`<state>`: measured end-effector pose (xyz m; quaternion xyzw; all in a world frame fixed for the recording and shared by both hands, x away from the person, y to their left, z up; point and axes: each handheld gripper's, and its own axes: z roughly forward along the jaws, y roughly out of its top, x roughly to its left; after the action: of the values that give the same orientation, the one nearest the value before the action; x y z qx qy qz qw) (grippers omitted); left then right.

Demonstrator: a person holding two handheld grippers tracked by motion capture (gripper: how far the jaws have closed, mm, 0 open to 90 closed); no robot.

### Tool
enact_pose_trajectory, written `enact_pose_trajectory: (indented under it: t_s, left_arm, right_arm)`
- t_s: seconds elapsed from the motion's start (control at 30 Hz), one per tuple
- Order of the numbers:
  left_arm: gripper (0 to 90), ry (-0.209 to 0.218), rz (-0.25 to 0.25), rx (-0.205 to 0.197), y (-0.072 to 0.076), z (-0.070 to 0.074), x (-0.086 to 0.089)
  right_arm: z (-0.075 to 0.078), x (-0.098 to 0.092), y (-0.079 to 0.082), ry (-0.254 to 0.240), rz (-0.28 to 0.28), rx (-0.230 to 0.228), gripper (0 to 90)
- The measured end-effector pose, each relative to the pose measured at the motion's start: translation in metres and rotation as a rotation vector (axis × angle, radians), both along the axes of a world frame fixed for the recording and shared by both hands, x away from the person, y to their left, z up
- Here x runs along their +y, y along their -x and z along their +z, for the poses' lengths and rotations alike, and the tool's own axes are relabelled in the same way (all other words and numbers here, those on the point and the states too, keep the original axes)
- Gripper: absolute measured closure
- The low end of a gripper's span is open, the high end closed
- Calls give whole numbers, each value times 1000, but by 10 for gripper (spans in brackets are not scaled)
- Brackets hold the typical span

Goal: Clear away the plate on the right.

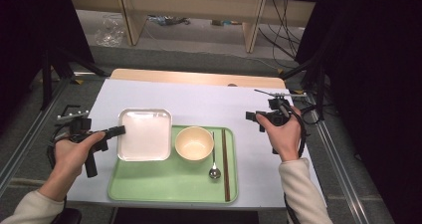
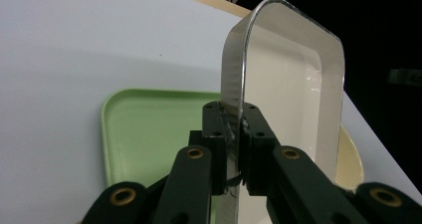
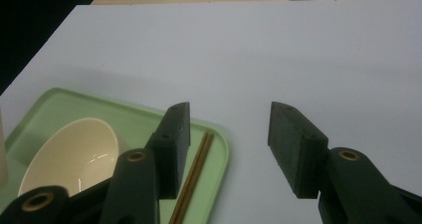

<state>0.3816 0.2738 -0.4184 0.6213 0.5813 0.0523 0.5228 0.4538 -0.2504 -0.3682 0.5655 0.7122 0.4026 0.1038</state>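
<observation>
We see a pale grey-white surface, with a strip of light wood along its far edge. Directly on it lies a green tray, set toward the near edge and a little left of the middle. The tray's near edge runs close beside the surface's near edge. To the right of the tray the surface is bare, and likewise the stretch between the tray and the wooden strip.
</observation>
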Motion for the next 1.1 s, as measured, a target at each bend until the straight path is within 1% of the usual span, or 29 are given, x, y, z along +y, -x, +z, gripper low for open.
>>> enact_pose_trajectory:
  t_s: [0.03,0.07,0.1,0.13,0.17,0.2,0.23,0.27,0.3,0.33,0.37,0.5,0.53,0.57,0.63,0.67,0.7,0.73,0.77,0.8,0.87,1.07,1.1]
  left_arm:
    - [827,-2,-1,2,0,-1,0]
    - [827,-1,-1,5,0,-2,0]
    - [827,-4,-2,7,0,-3,1]
    - [827,-1,-1,10,0,-4,1]
    - [827,-2,2,14,0,-5,1]
    - [827,-4,0,15,0,-6,2]
    - [827,-6,1,21,0,-7,2]
    - [827,-10,1,24,0,-8,3]
    - [827,-13,3,26,0,-9,3]
    - [827,-18,2,32,0,-10,4]
    - [827,-18,3,34,0,-11,4]
    - [827,-14,7,48,-1,-16,4]
    - [827,-16,7,50,-1,-16,4]
    - [827,-20,8,51,-1,-17,5]
    - [827,-24,10,55,-1,-18,5]
    - [827,-25,12,58,-1,-19,5]
    - [827,-26,10,61,-1,-20,6]
    - [827,-28,11,64,-1,-21,6]
    - [827,-33,4,67,-1,-22,6]
    - [827,-31,6,69,-1,-22,6]
    - [827,-33,5,75,-1,-23,6]
    - [827,-36,-4,98,-2,-28,5]
    - [827,-38,-5,100,-2,-29,5]
  right_arm:
    - [-1,-2,0,2,9,-3,523]
    - [0,-1,0,0,-1,11,523]
    - [0,-1,1,-14,-8,26,523]
    - [-1,-1,1,-6,-15,22,523]
    - [-2,-3,0,-3,-1,6,523]
    - [-1,-3,1,-7,-7,30,522]
    - [-2,-3,1,-8,-9,36,521]
    - [-4,-3,0,-7,-1,16,521]
    - [-4,-4,0,2,1,17,521]
    - [-4,-3,1,-5,-17,39,521]
    - [-4,-3,1,-6,-15,44,521]
    - [-5,-4,0,-6,-16,47,520]
    - [-5,-5,0,1,-8,28,520]
    - [-6,-5,-1,5,-6,21,520]
    - [-6,-5,0,-6,-14,30,520]
    - [-6,-6,0,2,-10,34,520]
    - [-7,-5,-1,-14,-13,34,520]
    - [-7,-7,-1,-7,-2,21,520]
    - [-8,-7,-2,-2,2,25,519]
    - [-8,-7,-2,1,-5,30,517]
    - [-7,-6,-1,-2,-19,54,516]
    - [-8,-6,-1,-7,-17,59,513]
    - [-8,-7,-1,-2,-16,58,513]
